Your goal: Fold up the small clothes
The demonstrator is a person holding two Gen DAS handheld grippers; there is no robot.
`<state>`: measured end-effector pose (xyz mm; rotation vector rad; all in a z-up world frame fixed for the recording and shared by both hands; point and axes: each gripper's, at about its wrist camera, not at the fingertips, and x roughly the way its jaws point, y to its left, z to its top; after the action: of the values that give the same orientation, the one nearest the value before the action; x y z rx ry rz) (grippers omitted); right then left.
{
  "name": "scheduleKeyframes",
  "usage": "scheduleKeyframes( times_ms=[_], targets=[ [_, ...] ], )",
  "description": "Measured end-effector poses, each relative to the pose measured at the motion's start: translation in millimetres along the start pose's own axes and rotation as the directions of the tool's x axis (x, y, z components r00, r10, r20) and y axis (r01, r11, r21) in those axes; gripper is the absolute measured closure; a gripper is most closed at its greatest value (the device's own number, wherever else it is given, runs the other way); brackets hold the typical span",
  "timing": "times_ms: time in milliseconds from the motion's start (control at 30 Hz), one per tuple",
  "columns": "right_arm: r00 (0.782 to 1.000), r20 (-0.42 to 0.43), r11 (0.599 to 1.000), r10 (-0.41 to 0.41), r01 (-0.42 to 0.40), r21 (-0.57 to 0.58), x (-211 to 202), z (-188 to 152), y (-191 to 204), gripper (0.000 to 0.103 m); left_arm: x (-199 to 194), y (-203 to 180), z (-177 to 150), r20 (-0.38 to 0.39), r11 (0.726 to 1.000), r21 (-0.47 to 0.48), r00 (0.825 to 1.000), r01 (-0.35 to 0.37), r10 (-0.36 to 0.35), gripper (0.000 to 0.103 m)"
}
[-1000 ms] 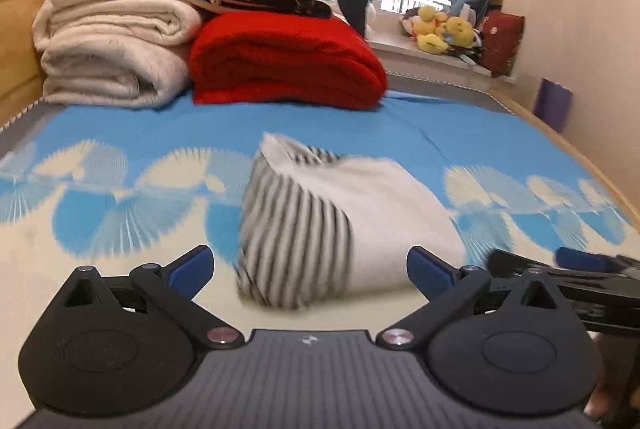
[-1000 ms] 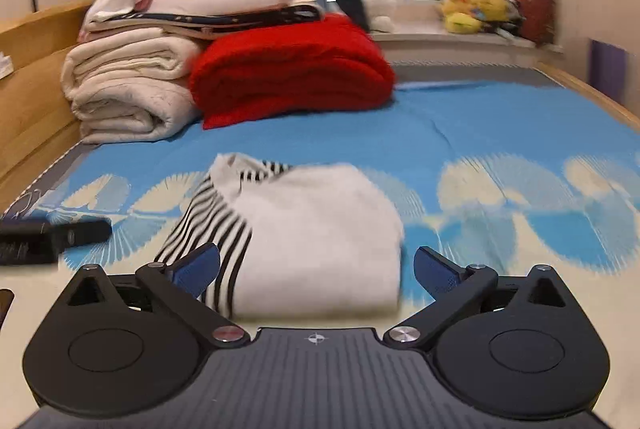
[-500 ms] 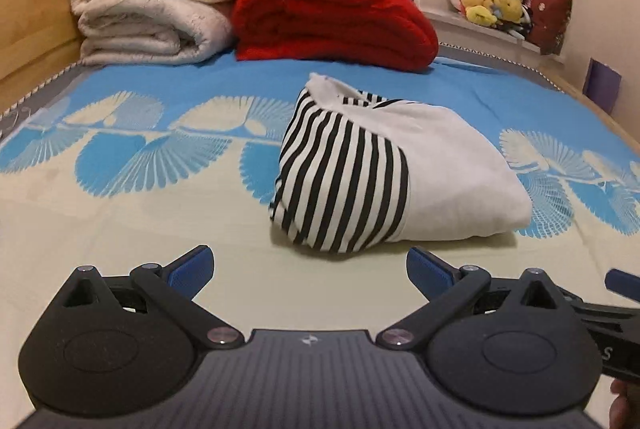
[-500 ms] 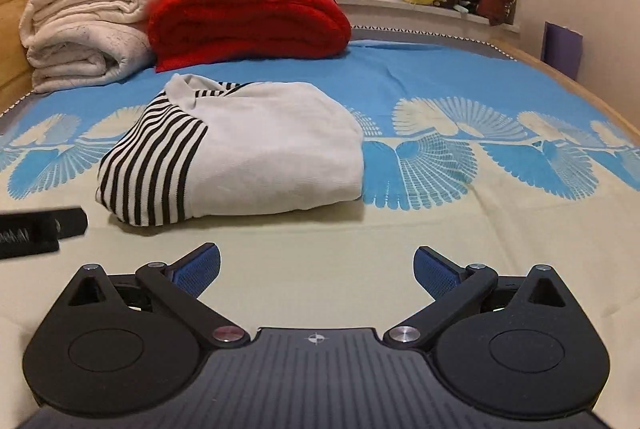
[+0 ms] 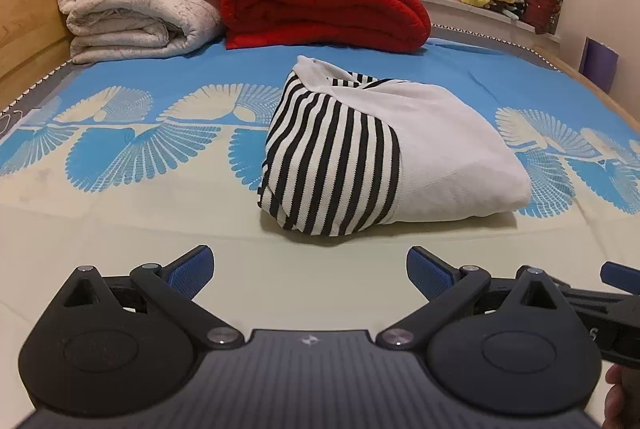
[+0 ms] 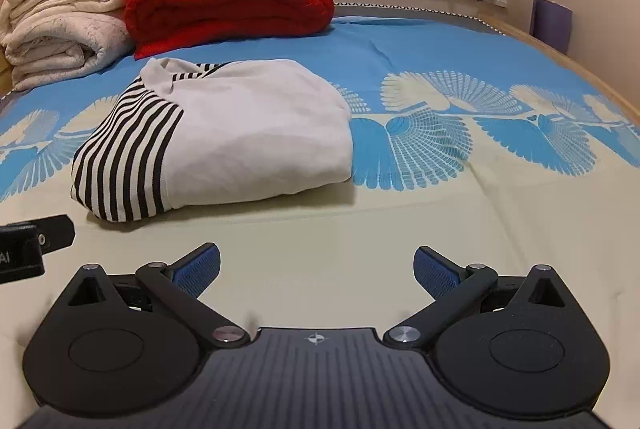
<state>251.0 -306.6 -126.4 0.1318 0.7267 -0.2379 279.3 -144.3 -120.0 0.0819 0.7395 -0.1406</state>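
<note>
The shirt (image 5: 384,153) lies folded in a bundle mid-bed, ahead of both tools and touching neither. The left tool (image 5: 310,271) and right tool (image 6: 316,269) are spread wide, holding nothing. Risk, as I judge it: a careless nudge could spill the striped sleeve side, which looks loose. The bed (image 6: 500,213) is bare right of the shirt; folded blankets (image 5: 320,5) crowd the far end.
</note>
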Motion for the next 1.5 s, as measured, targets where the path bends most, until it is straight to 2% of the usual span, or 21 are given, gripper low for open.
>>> scheduleKeyframes(
  times_ms=[1500],
  targets=[
    [1.000, -0.018, 1.000, 0.018, -0.019, -0.021, -1.0, -3.1, 5.8, 0.001, 6.6, -2.4, -1.9, -0.007, 0.999, 0.019, 0.999, -0.036, 0.036, 0.000]
  ],
)
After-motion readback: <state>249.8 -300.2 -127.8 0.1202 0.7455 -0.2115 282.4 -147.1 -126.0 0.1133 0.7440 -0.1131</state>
